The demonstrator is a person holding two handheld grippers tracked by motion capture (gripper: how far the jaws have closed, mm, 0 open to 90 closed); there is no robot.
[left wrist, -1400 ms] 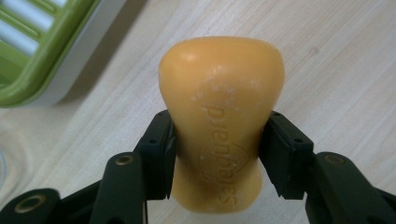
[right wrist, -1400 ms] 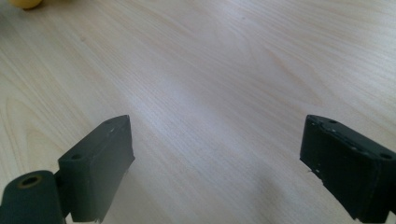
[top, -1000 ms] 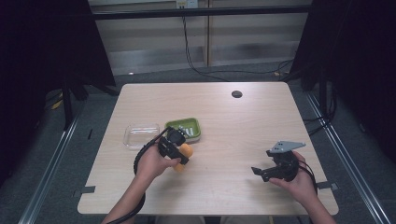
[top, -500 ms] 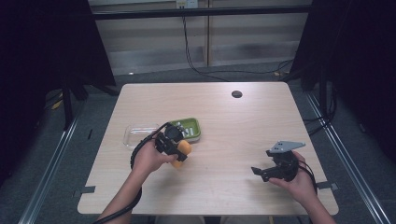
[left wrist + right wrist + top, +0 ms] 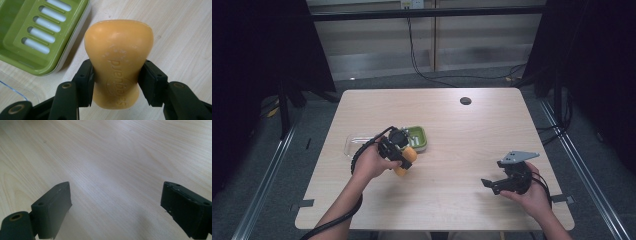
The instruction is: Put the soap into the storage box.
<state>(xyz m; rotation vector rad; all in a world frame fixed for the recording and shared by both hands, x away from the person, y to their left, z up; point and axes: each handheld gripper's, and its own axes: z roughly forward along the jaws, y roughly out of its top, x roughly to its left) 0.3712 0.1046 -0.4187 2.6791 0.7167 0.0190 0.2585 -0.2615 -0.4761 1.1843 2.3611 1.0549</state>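
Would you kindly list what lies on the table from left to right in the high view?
Clear tray → left gripper holding orange soap → right gripper.

Worktop [image 5: 120, 157]: pale wood-grain laminate, smooth, matt. Soap [image 5: 118, 60]: orange, waxy, dull sheen, embossed lettering, faint whitish scuffs. Soap dish [image 5: 30, 32]: green plastic, glossy, slotted. Lid [image 5: 354, 145] looked clear plastic. Fingers [image 5: 53, 207] were black matt plastic.

A lab: bare table [image 5: 452, 125] ringed by black curtains [image 5: 257, 60].
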